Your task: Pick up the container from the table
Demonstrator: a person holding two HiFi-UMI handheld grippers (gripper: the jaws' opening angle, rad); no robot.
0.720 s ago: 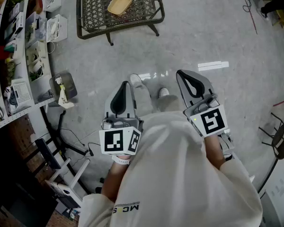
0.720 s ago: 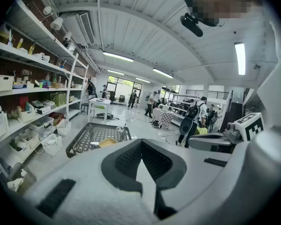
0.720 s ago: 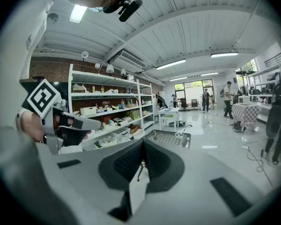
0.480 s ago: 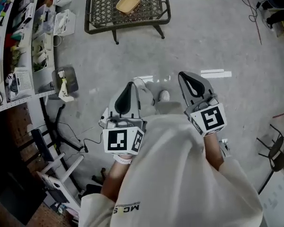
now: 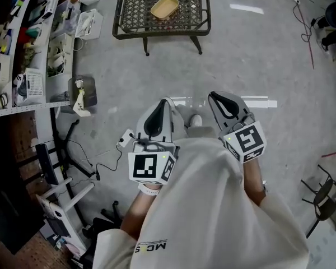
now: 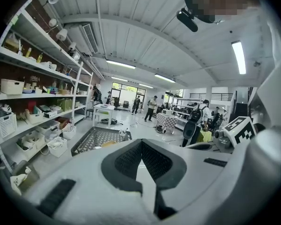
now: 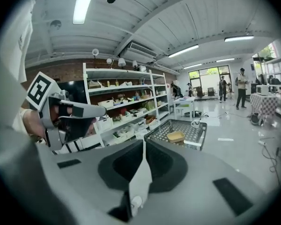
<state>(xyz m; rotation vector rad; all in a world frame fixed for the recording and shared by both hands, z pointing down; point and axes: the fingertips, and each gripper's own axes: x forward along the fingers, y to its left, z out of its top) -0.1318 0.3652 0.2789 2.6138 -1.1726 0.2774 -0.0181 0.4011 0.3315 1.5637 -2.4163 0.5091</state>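
Note:
A shallow tan container (image 5: 164, 7) lies on a low black mesh table (image 5: 131, 15) at the top of the head view, far ahead of me. Both grippers are held close to my body, well short of the table. My left gripper (image 5: 163, 102) has its jaws together with nothing between them, and in its own view the left gripper (image 6: 140, 142) shows the table (image 6: 91, 142) beyond it. My right gripper (image 5: 213, 96) is shut and empty too; past the right gripper (image 7: 144, 142) in its own view the container (image 7: 176, 137) sits on the table (image 7: 196, 125).
Shelves (image 5: 22, 38) packed with boxes and baskets run along the left. A grey board with a white bottle (image 5: 81, 97) and cables (image 5: 101, 161) lie on the floor at my left. A dark chair (image 5: 325, 189) stands at right. Several people stand in the far hall (image 6: 152, 108).
The table and container have slid lower and to the right in the head view and look nearer. Both grippers stay shut in front of my body.

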